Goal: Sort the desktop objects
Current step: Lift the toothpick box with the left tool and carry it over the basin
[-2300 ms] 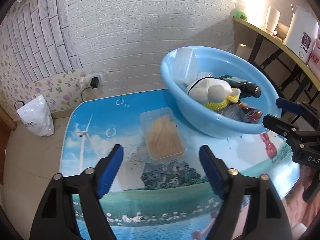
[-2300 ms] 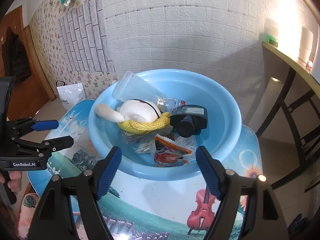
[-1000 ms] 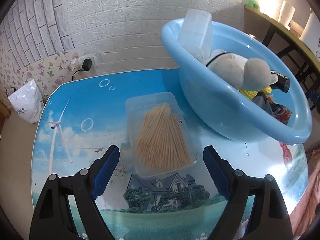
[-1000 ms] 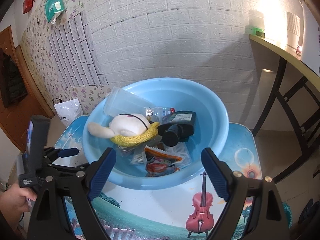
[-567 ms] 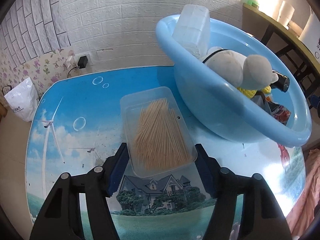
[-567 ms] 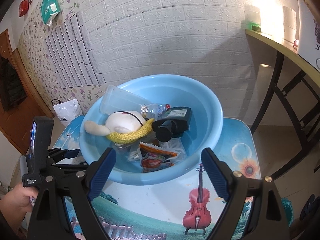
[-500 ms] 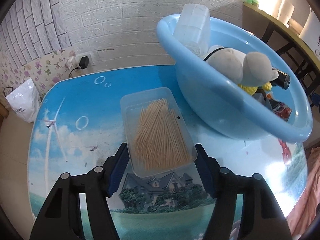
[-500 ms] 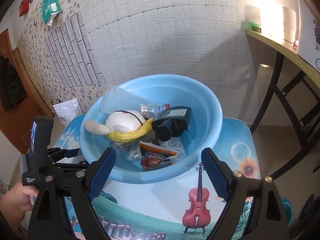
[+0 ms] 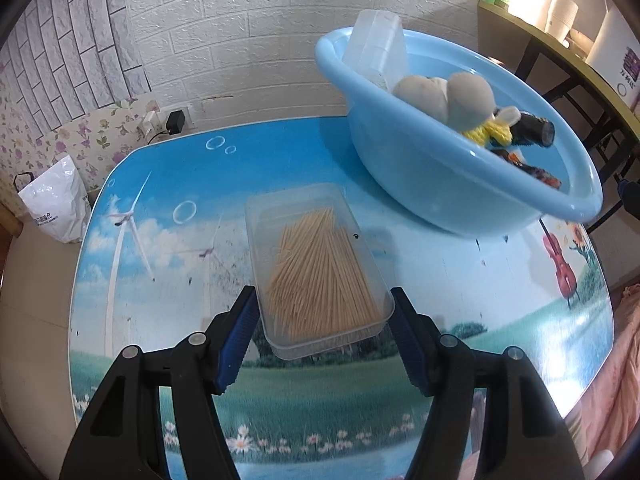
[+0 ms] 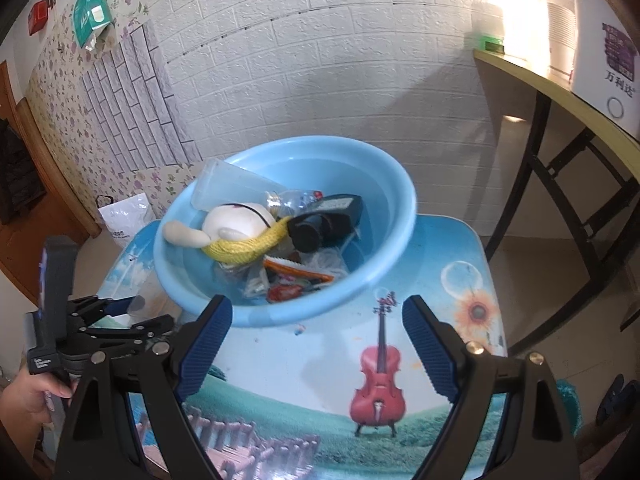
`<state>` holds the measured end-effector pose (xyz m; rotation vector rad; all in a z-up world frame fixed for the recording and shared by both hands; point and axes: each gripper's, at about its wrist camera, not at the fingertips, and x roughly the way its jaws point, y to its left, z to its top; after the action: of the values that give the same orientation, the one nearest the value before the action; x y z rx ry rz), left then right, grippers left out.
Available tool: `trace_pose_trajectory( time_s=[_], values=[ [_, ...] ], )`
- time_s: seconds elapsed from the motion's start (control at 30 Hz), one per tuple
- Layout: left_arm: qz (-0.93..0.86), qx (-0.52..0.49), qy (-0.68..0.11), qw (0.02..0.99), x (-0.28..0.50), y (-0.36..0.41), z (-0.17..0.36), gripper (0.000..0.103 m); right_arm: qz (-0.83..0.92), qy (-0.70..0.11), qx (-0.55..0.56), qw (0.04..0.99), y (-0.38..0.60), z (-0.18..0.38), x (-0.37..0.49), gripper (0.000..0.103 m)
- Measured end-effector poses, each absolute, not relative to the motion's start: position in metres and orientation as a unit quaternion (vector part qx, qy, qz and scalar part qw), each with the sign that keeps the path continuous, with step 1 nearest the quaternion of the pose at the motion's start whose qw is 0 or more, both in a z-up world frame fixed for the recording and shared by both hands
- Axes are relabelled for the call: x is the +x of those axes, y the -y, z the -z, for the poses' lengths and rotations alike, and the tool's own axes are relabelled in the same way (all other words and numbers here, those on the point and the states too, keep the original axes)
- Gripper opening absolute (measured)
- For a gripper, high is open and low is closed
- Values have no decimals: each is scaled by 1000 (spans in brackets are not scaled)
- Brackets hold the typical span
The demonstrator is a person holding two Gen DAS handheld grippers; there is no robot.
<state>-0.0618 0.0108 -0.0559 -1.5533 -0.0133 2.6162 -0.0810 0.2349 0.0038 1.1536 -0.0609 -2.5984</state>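
Note:
A clear plastic box of toothpicks (image 9: 320, 276) sits between the blue pads of my left gripper (image 9: 322, 310), which is shut on its near end just over the printed table (image 9: 160, 240). The same left gripper (image 10: 116, 320) shows at the left of the right wrist view, held by a hand (image 10: 28, 396), with the box (image 10: 146, 294) partly hidden behind the basin. My right gripper (image 10: 316, 314) hangs open over the table, just in front of the blue basin (image 10: 400, 220), with nothing between its fingers.
The blue basin (image 9: 440, 184) at the table's back right holds a plush toy (image 10: 236, 220), yellow knitted cord, a black bottle (image 10: 324, 220), a clear container (image 9: 378, 52) and wrappers. A white bag (image 9: 52, 204) stands on the floor at left. A side table (image 10: 560, 92) is at right.
My left gripper's jaws closed from wide apart onto the sides of the toothpick box, and the box has since shifted slightly over the table print with them. The right gripper stayed open.

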Motion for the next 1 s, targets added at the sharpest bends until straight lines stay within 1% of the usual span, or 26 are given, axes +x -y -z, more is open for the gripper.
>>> trace_pose_trajectory(
  time_s=[0.23,0.53,0.6,0.7,0.77,1.0],
  values=[
    [-856,-515,-2,40,-51,-20,62,65,901,21,416,125,-246,2,-78,88],
    [-850,-527,10,23,-61,-20,73,66,895,24,429,119,-255,13,-72,88],
    [-854,-520,-6,17,-62,-24,74,65,893,26,434,115,-258,18,-70,89],
    [-860,-509,9,22,-62,-22,72,63,891,32,440,109,-262,23,-70,88],
    [-868,-497,8,19,-61,-22,66,63,891,34,441,107,-263,22,-70,88],
    [-898,-439,11,15,-52,-21,12,62,898,39,424,112,-264,9,-73,89]
  ],
)
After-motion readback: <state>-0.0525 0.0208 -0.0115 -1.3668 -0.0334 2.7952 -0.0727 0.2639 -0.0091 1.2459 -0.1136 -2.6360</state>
